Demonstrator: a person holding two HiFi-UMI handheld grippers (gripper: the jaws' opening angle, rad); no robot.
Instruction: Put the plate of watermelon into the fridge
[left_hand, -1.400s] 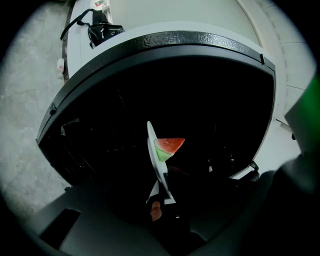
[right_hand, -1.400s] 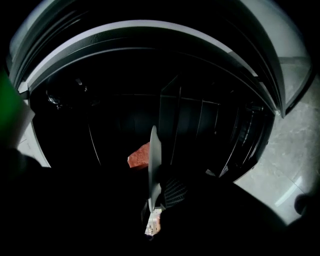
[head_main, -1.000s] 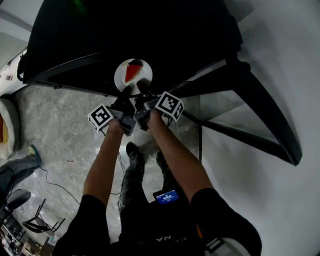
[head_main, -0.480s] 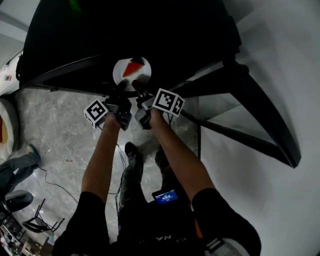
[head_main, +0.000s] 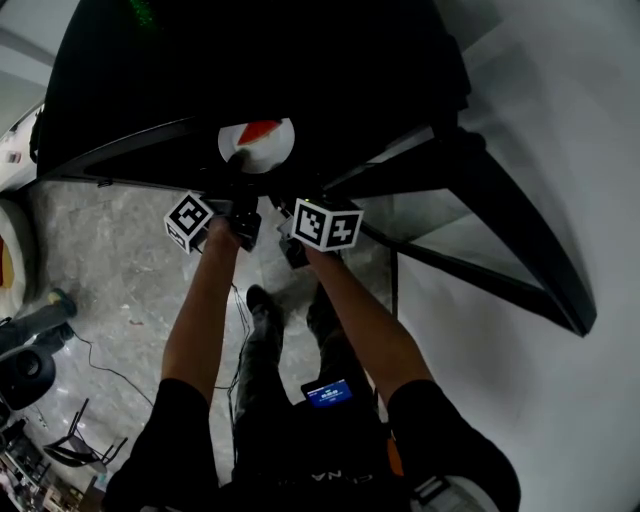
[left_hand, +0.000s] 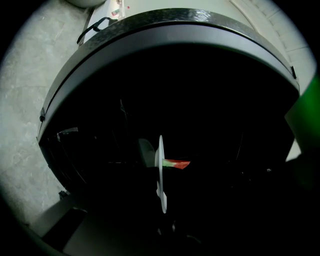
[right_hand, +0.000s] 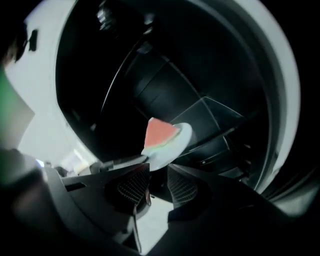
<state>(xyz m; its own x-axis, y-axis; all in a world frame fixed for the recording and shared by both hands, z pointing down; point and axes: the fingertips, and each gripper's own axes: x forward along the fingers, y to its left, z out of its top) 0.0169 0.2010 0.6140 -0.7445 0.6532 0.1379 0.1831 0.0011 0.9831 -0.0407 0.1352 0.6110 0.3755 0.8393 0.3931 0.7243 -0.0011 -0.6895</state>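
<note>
Black L gripper (head_main: 238, 170), jaws just closed down nearly together, pinches near rim of white plate (head_main: 272, 156) w/ red watermelon wedge (head_main: 262, 131), held inside dark fridge (head_main: 300, 60). R gripper (right_hand: 157, 175), jaws just swung wide apart, grips nothing; plate rim sits just ahead of its pads (right_hand: 131, 186).

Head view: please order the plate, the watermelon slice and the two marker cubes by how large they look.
1. The plate and the right marker cube: they look about alike, so I do not rank them; the cube is also nearer the camera.
2. The left marker cube.
3. The watermelon slice, clearly smallest.
</note>
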